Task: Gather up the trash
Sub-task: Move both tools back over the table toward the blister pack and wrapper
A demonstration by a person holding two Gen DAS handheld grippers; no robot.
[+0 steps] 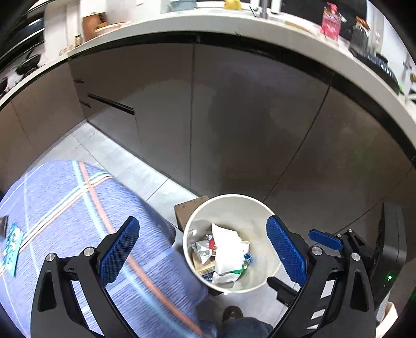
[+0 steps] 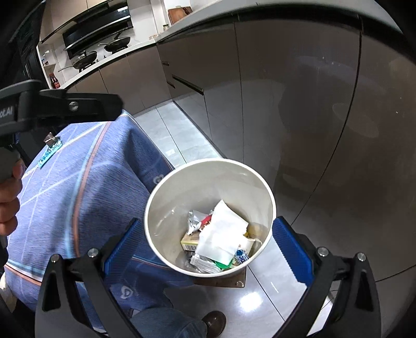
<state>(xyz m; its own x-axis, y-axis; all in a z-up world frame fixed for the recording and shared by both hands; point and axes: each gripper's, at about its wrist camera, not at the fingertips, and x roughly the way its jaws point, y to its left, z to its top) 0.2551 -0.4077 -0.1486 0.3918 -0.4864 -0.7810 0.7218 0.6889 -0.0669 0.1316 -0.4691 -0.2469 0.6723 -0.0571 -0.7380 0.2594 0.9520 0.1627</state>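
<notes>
A white round bin stands on the floor by the cabinets, holding a white paper, foil wrappers and other trash. It also shows in the right wrist view with the white paper on top. My left gripper is open and empty above the bin's left rim. My right gripper is open and empty above the bin. A teal wrapper lies on the blue cloth at far left; it also shows in the right wrist view beside a crumpled foil piece.
A table with a blue striped cloth stands left of the bin. Brown cabinet doors rise behind, under a white counter with packets. A wooden board sits under the bin. A shoe is below.
</notes>
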